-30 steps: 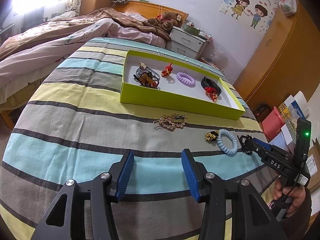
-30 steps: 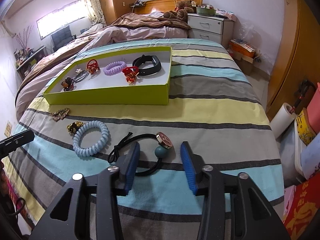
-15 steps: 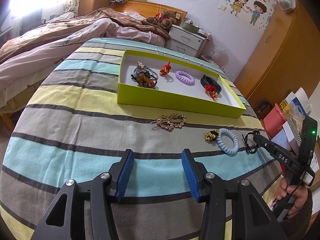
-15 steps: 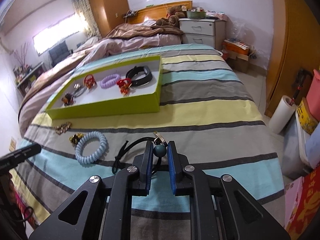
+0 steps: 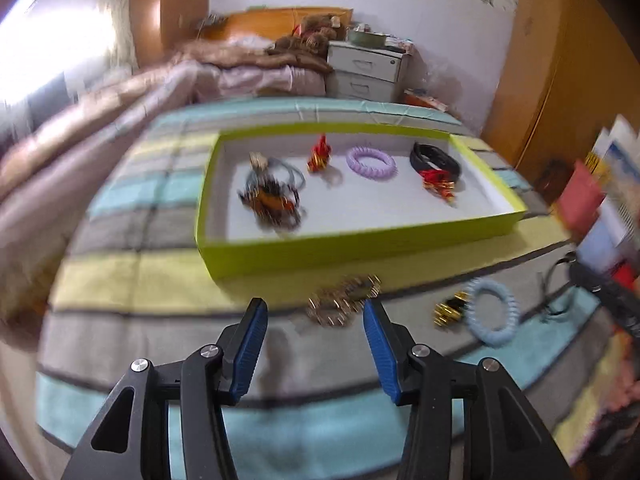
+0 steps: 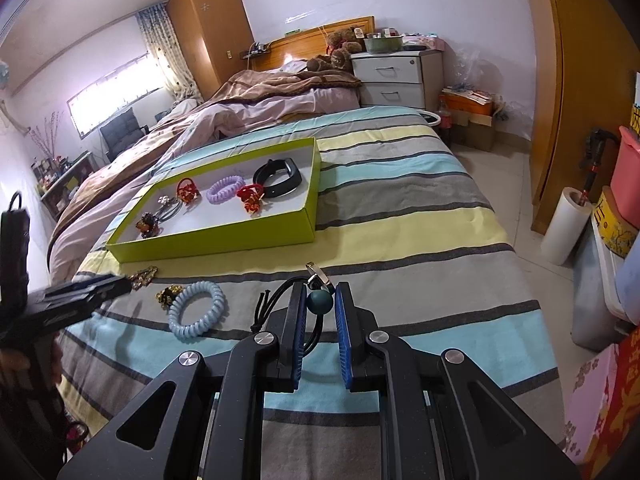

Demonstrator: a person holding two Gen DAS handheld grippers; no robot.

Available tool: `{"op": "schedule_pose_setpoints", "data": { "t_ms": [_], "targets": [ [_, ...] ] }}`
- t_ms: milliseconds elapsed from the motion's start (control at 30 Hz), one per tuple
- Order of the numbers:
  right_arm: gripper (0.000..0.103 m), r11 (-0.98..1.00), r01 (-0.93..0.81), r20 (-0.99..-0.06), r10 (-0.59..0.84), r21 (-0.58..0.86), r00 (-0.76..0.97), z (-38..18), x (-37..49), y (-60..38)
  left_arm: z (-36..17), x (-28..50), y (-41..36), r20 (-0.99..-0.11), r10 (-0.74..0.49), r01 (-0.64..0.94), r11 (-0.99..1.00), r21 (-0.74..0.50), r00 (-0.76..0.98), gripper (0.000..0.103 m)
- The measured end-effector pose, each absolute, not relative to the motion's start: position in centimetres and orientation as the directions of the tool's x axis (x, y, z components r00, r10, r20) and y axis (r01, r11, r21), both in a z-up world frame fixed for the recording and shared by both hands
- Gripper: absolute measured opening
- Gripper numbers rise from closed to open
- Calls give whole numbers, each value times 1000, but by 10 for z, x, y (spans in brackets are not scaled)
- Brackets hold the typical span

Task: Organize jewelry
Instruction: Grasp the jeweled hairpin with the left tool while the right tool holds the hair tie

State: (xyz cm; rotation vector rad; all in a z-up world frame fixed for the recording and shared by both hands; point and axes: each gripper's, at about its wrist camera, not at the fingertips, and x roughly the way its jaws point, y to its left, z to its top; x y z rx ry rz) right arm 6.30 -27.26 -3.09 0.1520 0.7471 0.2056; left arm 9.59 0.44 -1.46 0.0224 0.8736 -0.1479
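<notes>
No text, label, brand, number or sign can be read in either view. The left wrist view is smeared by motion blur. In the right wrist view, a yellow box at about three o'clock carries dark markings too small to make out, and a red item at about four o'clock bears gold shapes that cannot be deciphered.
</notes>
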Motion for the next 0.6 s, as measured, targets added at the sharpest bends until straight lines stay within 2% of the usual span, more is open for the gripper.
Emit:
{"op": "schedule_pose_setpoints", "data": {
  "t_ms": [233,500,600],
  "targets": [
    [15,966,-137,-662,249,217,707,-35,65,-271,-24,109,-5,-794,-178,202,977,-71,581,49],
    [15,965,-140,-662,253,220,705,-36,66,-271,-23,93,-17,-786,-265,264,955,-135,558,49],
    [15,965,-140,-662,254,221,705,-36,66,-271,-21,94,-18,-786,-216,239,967,-90,579,49]
  ]
}}
